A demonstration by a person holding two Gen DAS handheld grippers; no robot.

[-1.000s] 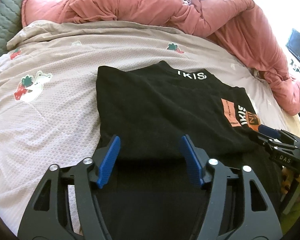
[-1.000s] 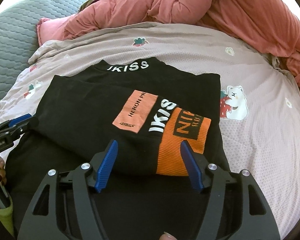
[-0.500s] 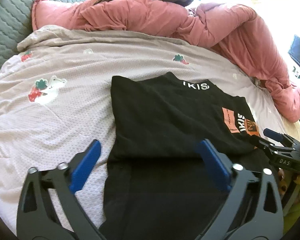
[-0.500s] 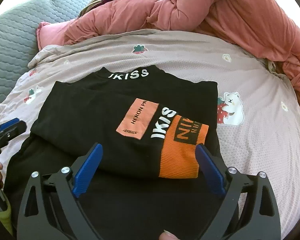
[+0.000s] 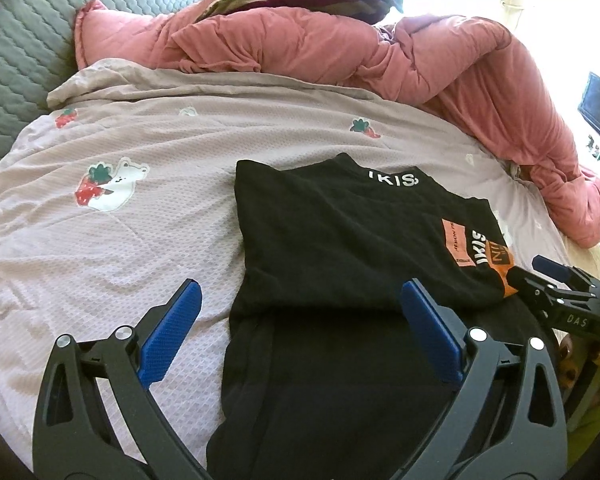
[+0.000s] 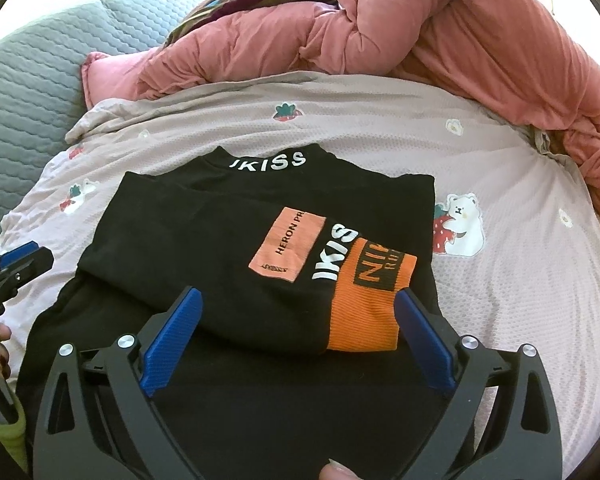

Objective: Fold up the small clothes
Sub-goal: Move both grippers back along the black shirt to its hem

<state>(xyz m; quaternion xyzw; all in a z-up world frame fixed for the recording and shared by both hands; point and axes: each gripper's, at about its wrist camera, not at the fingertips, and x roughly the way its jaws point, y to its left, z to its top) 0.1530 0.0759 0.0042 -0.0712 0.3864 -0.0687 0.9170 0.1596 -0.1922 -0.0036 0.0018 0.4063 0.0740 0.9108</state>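
— Where is the black top (image 6: 204,240) being seen?

— It is being shown lying on the pale printed bedsheet (image 5: 112,240), folded, collar pointing away toward the pink duvet (image 5: 440,60); its long axis is running from near edge to collar. An orange-cuffed sleeve (image 6: 364,308) is being laid across it.

— And the tongs?

— The left gripper (image 5: 298,326) is being held spread wide, one finger over sheet, one over cloth, nothing clamped. The right gripper (image 6: 298,328) is likewise being held apart above the garment's near part.

— The surroundings?

— A grey quilted headboard (image 6: 32,96) is being glimpsed behind, bright light beyond.
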